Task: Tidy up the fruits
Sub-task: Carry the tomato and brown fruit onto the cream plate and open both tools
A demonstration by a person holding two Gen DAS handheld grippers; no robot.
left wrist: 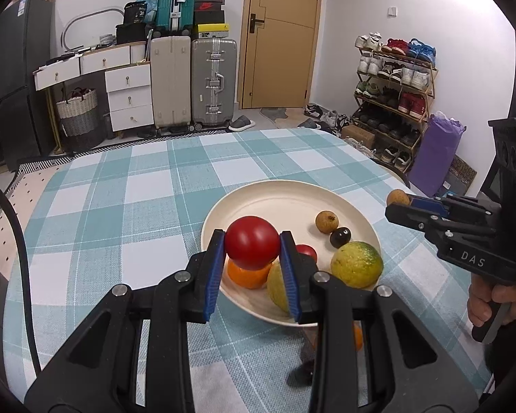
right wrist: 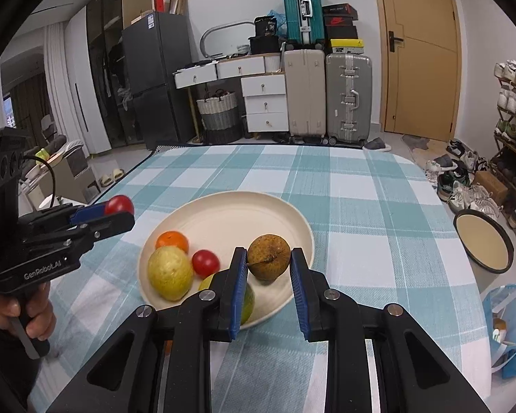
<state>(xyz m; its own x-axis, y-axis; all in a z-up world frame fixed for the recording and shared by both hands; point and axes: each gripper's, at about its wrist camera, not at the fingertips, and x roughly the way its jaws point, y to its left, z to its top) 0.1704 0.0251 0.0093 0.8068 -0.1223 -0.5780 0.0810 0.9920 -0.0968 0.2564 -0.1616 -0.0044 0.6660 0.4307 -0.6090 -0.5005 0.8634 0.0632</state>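
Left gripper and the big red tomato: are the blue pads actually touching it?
Touching. The left wrist view shows the left gripper with both blue pads pressed against the sides of the red tomato, held above the plate.

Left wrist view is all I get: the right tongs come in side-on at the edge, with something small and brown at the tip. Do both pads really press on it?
Observer: Yes. The right wrist view shows the brown fruit squarely between the right tongs, with a blue pad against each side.
Operator: Any detail on the fruit itself?
Observer: A dry stalk lies across the face turned to that camera.
Operator: Where is it relative to the plate?
Observer: It lines up with the plate's near right part, where no other fruit shows.
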